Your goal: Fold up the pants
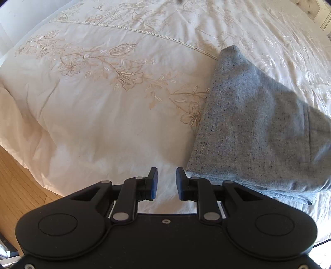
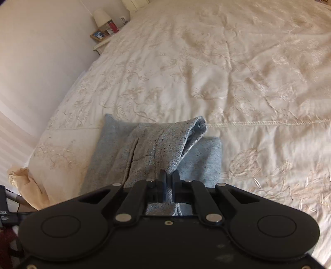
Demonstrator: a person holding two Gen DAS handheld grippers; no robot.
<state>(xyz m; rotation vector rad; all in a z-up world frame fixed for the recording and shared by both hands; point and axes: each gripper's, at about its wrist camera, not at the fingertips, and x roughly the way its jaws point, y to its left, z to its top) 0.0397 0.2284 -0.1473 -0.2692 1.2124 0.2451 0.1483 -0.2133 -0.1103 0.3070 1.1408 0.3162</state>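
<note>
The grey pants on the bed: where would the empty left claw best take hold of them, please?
Probably the near folded corner of the grey pants, beside the left claw, coming from the bare bedspread side. The layers stack into a free edge there, while the right claw already pinches a raised fold.

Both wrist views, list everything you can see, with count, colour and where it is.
pants: one, speckled grey-blue, folded on the bedspread near the bed's edge, one layer lifted
bedspread: one, cream with beige floral embroidery, covering the bed
floor: wooden, light brown, below the bed's edge in the left wrist view
lamp: one, white shade, on the bedside table far back in the right wrist view
bedside table: one, pale, beside the bed by the wall, small items on it too small to tell
left claw: black, open, empty, beside the pants
right claw: black, shut on a pinch of the pants
</note>
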